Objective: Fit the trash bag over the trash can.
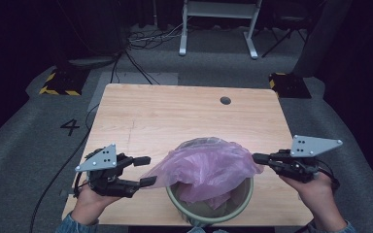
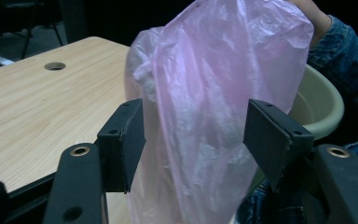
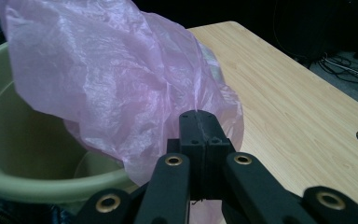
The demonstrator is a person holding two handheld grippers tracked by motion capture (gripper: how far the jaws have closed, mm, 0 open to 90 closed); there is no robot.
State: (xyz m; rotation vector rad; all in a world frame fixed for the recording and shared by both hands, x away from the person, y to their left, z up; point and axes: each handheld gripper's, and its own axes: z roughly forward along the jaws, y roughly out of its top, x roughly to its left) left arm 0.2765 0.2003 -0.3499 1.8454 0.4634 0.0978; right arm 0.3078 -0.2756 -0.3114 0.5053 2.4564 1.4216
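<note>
A thin pink plastic bag sits loosely in a pale green round bin at the table's near edge, bulging up above the rim. My left gripper is at the bag's left corner, jaws open. In the left gripper view the bag hangs between the pads without being pressed, with the bin behind it. My right gripper meets the bag's right edge. In the right gripper view its pads are shut together on the bag's film, beside the bin's rim.
The light wooden table has a cable hole near its far right. Beyond it lie grey carpet, loose cables, a white frame's legs and yellow-and-black striped blocks. A person's sleeve shows behind the bin.
</note>
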